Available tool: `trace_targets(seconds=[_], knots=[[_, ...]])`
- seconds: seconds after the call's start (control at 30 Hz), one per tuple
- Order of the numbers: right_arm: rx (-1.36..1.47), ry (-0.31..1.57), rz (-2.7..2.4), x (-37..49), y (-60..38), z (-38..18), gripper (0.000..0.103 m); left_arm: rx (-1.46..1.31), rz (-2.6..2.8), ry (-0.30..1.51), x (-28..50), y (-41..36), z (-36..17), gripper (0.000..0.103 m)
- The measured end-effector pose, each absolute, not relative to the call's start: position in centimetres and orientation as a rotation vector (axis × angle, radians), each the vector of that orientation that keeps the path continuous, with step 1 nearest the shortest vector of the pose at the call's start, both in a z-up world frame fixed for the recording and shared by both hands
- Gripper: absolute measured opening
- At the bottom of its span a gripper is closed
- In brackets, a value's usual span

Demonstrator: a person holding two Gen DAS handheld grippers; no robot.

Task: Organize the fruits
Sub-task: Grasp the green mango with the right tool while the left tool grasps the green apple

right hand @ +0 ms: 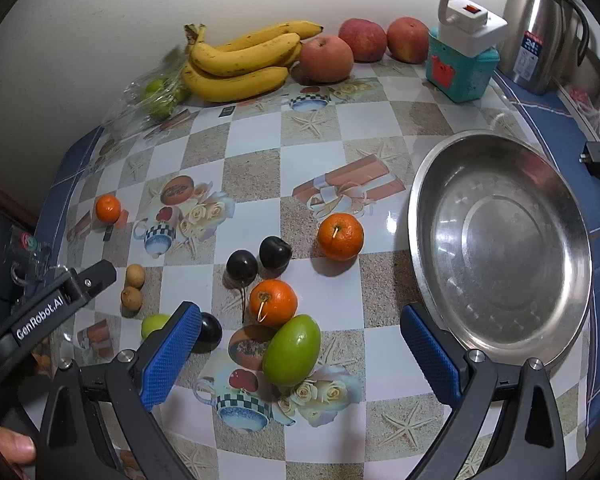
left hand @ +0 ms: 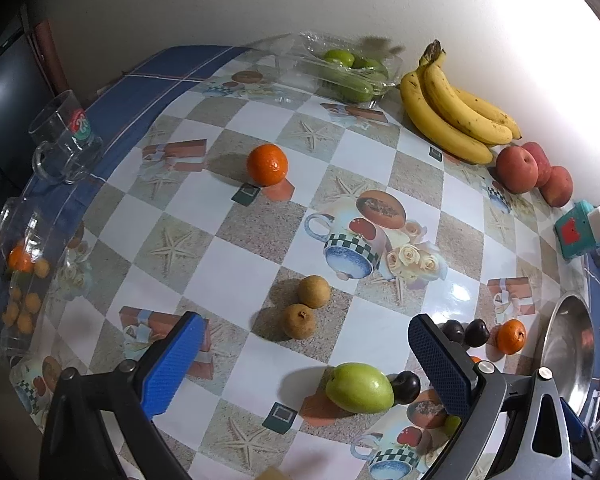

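Loose fruit lies mid-table on the patterned cloth: two small brown fruits [left hand: 307, 306] touching each other, a green fruit [left hand: 359, 387] nearer the front edge with a dark plum [left hand: 406, 387] against it, an orange [left hand: 267, 164] further back. Bananas [left hand: 452, 112] and apples [left hand: 534, 174] sit along the back edge by the wall.

Left gripper [left hand: 306, 364]: jaws wide apart, empty, hovering above the brown pair and the green fruit. Right gripper [right hand: 300, 356]: jaws also spread, empty, over a second green fruit [right hand: 292, 350] that touches an orange [right hand: 273, 303]. Steel bowl [right hand: 428, 240] at the right edge holds nothing; glass bowl [left hand: 4, 216] at the left edge already holds small orange fruits.

Judgement: sorting is barely begun. For a clean pick, centre the pads on one fruit only and descend straight. The green fruit is smooth and rounded, so close across its widest part; neighbours touching it may roll.
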State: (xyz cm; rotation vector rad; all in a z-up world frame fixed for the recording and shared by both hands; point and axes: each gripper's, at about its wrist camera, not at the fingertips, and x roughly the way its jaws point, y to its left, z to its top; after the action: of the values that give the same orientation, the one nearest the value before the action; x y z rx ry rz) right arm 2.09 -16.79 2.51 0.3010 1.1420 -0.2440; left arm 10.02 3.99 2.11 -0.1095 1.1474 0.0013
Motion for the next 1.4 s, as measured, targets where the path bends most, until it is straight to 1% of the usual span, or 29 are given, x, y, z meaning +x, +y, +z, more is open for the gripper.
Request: trace_targets(seconds=[0.13,0.33,0.73,1.1,1.4], knots=[[0.262,1.157,-0.240,1.5,-16.3,2.0,0.100,-0.104,-0.010,1.153,9.7,4.0,2.1,0.103],[0.278,1.210,-0.172,1.1,-15.2,0.4,0.100,-0.012,-0.023,1.182,8.8,3.2,1.0,0.103],[0.295,1.261,-0.162,1.4,-14.9,-1.5,0.100,-0.047,-0.071,1.267,8.7,2.3,-1.4,0.103],[0.298,1.314,-0.179,1.8,-15.5,-3.2,0.100,0.113,-0.100,1.307,8.6,-0.6,-3.1,0.103],[0.286,1.341,-0.193,1.7,-15.8,-4.0,0.100,0.159,-0.122,1.311,8.0,-1.7,-3.1,0.103]])
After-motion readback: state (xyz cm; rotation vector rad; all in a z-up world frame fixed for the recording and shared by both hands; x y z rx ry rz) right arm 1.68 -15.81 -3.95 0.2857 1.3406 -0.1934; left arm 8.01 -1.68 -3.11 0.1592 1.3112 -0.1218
